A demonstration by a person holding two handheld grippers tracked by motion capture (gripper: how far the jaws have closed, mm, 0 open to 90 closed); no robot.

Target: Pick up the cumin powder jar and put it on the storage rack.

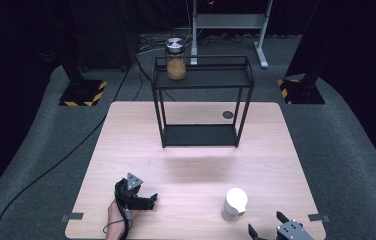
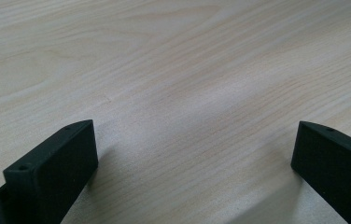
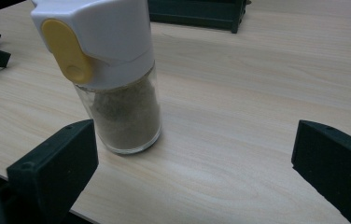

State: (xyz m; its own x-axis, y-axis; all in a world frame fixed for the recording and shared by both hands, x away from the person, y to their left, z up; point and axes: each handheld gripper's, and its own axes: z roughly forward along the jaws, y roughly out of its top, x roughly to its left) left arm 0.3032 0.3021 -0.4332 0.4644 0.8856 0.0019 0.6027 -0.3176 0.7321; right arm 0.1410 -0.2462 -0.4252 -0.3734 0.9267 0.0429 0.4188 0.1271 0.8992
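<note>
- So, the spice shaker (image 1: 234,204) stands upright on the wooden surface (image 1: 196,165), lower right of the high view, white cap with a yellow tab, dark powder inside.
- Right gripper (image 1: 271,227) sits at the bottom edge just right of the shaker, jaws spread wide with nothing between them; in its own view the shaker (image 3: 117,88) stands beside the jaw at left.
- Left gripper (image 1: 143,199) rests lower left, jaws wide apart over bare wood, holding nothing.
- Black shelf rack (image 1: 201,100) stands at upper centre, with a glass jar (image 1: 176,60) on top.
</note>
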